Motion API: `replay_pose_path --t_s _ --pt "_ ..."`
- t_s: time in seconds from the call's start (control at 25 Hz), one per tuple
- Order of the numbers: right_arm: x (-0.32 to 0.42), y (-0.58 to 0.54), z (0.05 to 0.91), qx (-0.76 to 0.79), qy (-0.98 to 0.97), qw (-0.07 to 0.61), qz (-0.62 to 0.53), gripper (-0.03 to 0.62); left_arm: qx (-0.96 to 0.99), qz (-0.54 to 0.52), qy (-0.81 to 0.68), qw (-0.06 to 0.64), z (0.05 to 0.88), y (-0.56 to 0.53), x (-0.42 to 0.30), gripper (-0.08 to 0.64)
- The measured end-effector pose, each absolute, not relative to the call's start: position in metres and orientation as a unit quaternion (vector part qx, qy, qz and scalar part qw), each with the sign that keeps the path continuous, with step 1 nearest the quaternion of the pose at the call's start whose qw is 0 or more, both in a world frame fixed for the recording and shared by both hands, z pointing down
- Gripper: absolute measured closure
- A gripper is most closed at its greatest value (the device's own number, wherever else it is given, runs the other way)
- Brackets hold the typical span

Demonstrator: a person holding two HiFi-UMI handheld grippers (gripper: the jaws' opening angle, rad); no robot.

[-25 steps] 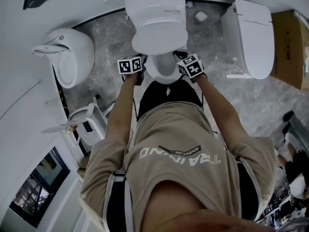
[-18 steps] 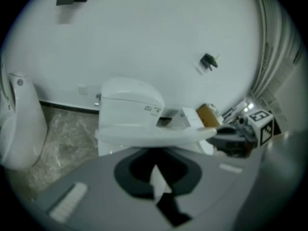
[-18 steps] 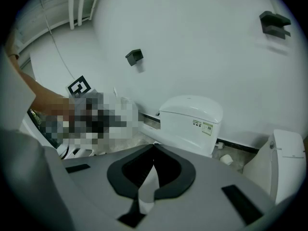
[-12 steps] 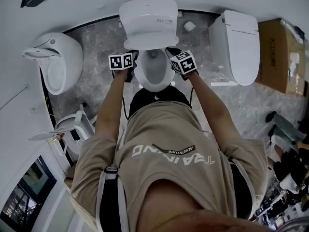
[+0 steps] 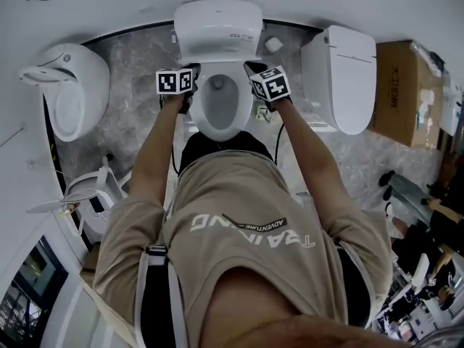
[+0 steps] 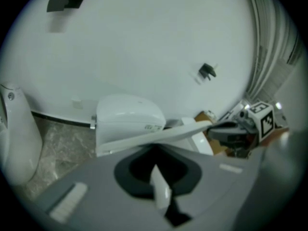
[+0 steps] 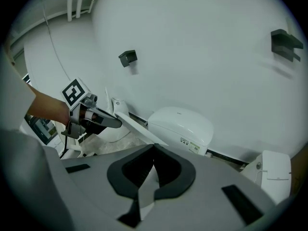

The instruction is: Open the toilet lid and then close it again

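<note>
**A:** So where's the lid (image 6: 150,137) sitting right now?

**B:** It's lifted off the bowl (image 5: 217,107) at a slant, with its back end down by the rear of the toilet. The left hand-held gripper (image 7: 115,122) is clamped tight on its left side edge. The right hand-held gripper (image 6: 219,130) is clamped on the right side edge, pretty much straight across.

**A:** What's between the jaws?

**B:** A thin white strip of lid edge, in both gripper views. From the head view the bowl is open, with one hand-held gripper on each side of it.
</note>
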State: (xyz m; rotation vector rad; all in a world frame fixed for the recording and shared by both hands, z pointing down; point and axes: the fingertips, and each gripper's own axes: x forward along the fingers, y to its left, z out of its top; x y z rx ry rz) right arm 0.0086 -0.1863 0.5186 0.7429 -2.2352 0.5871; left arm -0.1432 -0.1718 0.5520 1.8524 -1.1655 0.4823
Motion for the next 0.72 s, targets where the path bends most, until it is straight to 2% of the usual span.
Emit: replay_pose_path --t_s 0.4,0.72 --pt "0.005 -0.229 0.513 0.29 -0.861 0.362 0.209 0.578 0.751 0.184 -0.468 0.428 0.548 -0.21 -0.149 0.557" --pt "-0.001 -0.271 0.513 0.319 -0.853 0.351 0.218 0.578 0.77 0.226 -0.448 0.394 0.546 -0.246 -0.157 0.557"
